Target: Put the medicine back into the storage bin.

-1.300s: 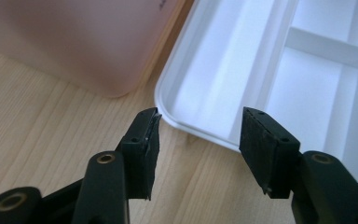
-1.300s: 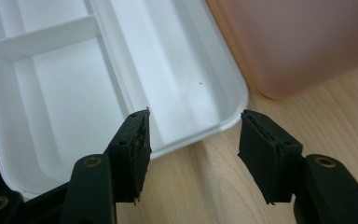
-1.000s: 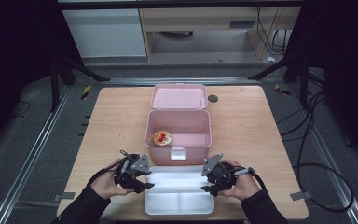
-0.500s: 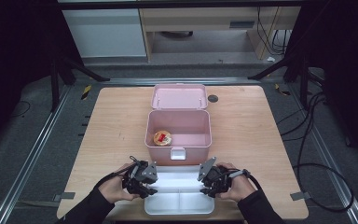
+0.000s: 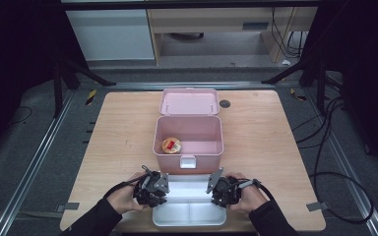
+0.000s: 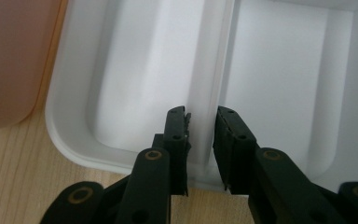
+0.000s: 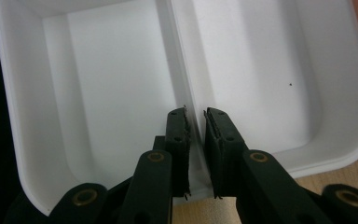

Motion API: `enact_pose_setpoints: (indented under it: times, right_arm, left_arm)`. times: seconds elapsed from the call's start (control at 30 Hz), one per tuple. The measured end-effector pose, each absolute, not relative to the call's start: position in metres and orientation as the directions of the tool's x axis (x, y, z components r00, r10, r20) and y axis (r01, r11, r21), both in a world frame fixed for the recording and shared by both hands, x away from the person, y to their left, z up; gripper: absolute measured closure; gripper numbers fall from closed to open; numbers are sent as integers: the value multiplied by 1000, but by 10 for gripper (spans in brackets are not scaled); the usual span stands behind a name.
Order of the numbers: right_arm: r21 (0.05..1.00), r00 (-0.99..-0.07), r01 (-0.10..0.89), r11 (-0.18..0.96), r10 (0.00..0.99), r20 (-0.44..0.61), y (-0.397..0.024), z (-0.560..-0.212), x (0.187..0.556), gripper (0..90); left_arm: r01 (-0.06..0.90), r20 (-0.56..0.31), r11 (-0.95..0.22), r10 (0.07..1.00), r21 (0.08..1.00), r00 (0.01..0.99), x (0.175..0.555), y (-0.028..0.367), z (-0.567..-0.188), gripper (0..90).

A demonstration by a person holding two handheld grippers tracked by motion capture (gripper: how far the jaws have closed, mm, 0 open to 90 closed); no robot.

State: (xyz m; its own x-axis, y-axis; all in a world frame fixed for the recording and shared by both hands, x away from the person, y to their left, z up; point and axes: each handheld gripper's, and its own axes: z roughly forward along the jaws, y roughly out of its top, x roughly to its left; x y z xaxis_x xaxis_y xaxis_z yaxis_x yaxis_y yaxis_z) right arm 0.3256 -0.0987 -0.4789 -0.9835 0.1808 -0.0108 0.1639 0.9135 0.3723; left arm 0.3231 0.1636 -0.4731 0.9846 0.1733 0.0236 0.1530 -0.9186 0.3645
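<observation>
a white tray (image 5: 189, 216) with two compartments sits at the bottom centre of the high view, just below an open pink box (image 5: 189, 135) holding a small round item (image 5: 172, 145). the left gripper (image 5: 153, 189) is at the tray's left end, the right gripper (image 5: 221, 189) at its right end. in each gripper view the jaws are nearly closed astride the tray's middle divider (image 6: 213, 93), at its end; whether they pinch it i cannot tell.

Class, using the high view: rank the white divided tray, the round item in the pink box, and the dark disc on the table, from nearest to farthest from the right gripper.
From the right gripper:
1. White divided tray, at its jaws, front edge.
2. Round item, in the pink box's left corner.
3. Dark disc, far side, beside the lid.
</observation>
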Motion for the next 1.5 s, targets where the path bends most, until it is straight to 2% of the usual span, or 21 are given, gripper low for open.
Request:
enact_pose_setpoints:
  times: [0.3,0.43,0.83,1.1,1.5]
  right_arm:
    - [374,-985,165,913,174,9,-98,-479,326,858]
    - [371,-988,153,916,155,25,-98,-479,325,871]
    - [357,-993,114,927,99,60,-98,-469,318,881]
    - [387,-995,102,916,84,62,-102,-447,313,882]
    - [443,-997,74,894,77,12,-110,-400,313,884]
  left_arm:
    - [145,14,-931,159,335,987,326,161,-475,835]
    - [113,24,-939,127,325,992,326,161,-474,841]
    - [60,-27,-943,54,328,998,318,161,-461,871]
    - [37,-22,-936,32,349,999,311,163,-440,881]
    - [-8,60,-922,17,387,998,307,166,-387,883]
